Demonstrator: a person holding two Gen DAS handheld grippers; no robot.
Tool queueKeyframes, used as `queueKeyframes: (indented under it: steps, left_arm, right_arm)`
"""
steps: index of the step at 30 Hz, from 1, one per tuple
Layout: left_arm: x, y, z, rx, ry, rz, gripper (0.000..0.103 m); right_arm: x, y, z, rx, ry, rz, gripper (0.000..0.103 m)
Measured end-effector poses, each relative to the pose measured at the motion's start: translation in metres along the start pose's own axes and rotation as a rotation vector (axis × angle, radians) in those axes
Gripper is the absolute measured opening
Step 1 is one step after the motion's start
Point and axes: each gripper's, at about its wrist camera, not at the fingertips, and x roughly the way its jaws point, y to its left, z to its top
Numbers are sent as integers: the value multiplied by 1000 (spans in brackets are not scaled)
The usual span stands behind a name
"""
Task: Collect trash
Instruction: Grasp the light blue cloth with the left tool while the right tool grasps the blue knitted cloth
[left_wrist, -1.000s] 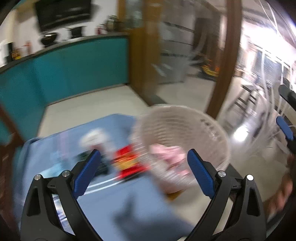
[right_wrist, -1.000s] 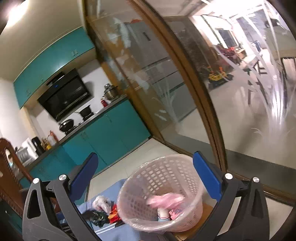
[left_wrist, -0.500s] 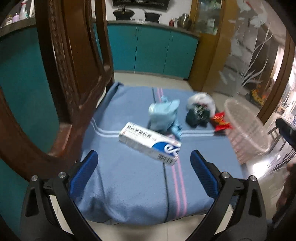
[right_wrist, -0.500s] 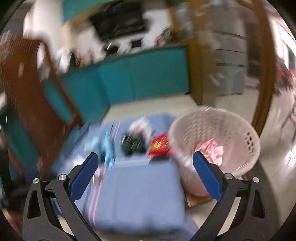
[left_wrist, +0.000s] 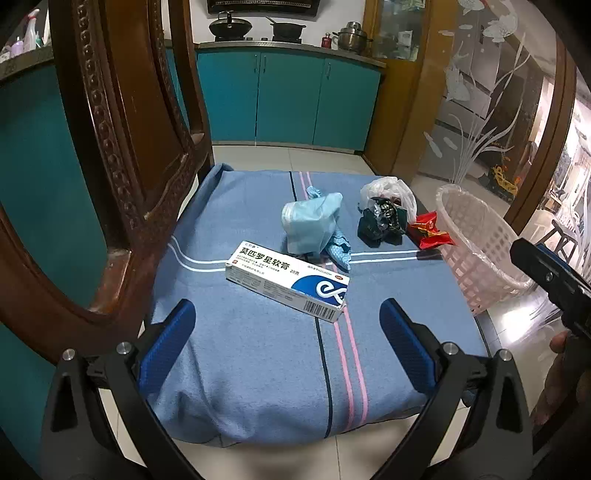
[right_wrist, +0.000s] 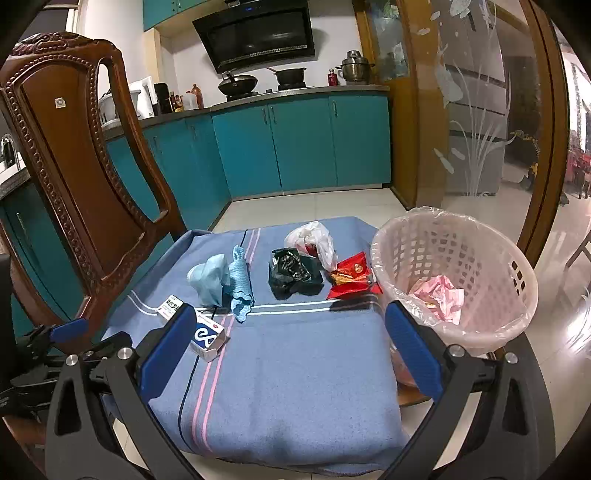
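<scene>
The left gripper (left_wrist: 284, 326) has its two blue fingers (left_wrist: 168, 341) spread wide apart, and nothing is between them. It hangs over the near part of the blue blanket (left_wrist: 266, 365). The right gripper (right_wrist: 288, 345) is spread wide too and holds nothing. It hangs over the same blanket, closer to the bin.

Just past the left gripper lies the white and blue box (left_wrist: 286, 278), flat on the blanket and turned a bit sideways. Behind it sits a light blue mask (left_wrist: 310, 221) with a small blue cloth (left_wrist: 338, 249) touching it. Farther right are a dark crumpled wrapper (left_wrist: 382, 221), a white plastic bag (left_wrist: 386, 190) behind it, and a red wrapper (left_wrist: 430, 230) near the blanket's edge. The pink bin (right_wrist: 458, 277) stands just beside the blanket on the right. It has a clear liner and some pink paper (right_wrist: 439, 295) inside.

So some trash is in and five things are left.

The box looks like the next thing to pick, as it is closest to the left gripper. To do it well, turn the gripper so the fingers go on the two long sides of the box. Come down low so the fingers reach the sides, then squeeze softly, as the thin card could crush. Do not pinch the blanket with it. Lift it straight up, carry it over the bin's rim and let go there.
</scene>
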Motion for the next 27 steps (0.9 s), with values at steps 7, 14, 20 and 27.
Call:
queueKeyframes:
  steps: [7, 14, 20, 27]
  left_arm:
    - [32, -15, 21, 26, 16, -17, 99]
    - [140, -33, 73, 103, 112, 79, 82]
    - [123, -19, 80, 52, 114, 4, 9]
    - [-31, 7, 67, 30, -217, 7, 9]
  right_arm:
    - [0, -1, 3, 9, -13, 13, 100]
    - [17, -2, 2, 15, 24, 4, 100]
    - [25, 0, 2, 15, 38, 18, 100]
    - [70, 37, 2, -87, 139, 70, 100]
